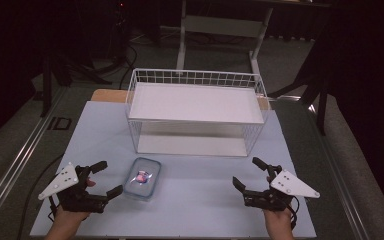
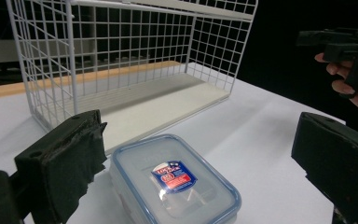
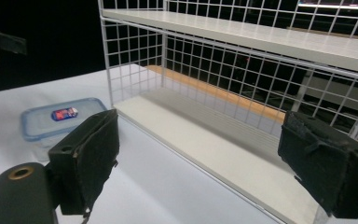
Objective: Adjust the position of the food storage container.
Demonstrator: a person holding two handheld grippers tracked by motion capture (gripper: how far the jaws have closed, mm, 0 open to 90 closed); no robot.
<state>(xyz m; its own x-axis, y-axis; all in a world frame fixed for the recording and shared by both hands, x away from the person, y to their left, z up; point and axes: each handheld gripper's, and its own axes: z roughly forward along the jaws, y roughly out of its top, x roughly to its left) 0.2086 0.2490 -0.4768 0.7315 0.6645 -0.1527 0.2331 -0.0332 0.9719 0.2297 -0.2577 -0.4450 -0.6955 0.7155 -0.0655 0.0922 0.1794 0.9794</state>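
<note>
High view: left gripper [image 1: 103, 178] and right gripper [image 1: 246, 172], both wide and empty, flank the clear blue-rimmed lidded plastic box [image 1: 142, 178]; white wire shelf rack [image 1: 195, 117] stands behind.

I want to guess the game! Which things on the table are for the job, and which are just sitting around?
For the job:
- clear lidded container, nearest the left gripper, whose jaws are open
- white wire rack with two shelves, probably where it goes
- right gripper, open, holding nothing

Just there:
- wooden board behind the rack
- metal frame on the floor beyond the table
</note>
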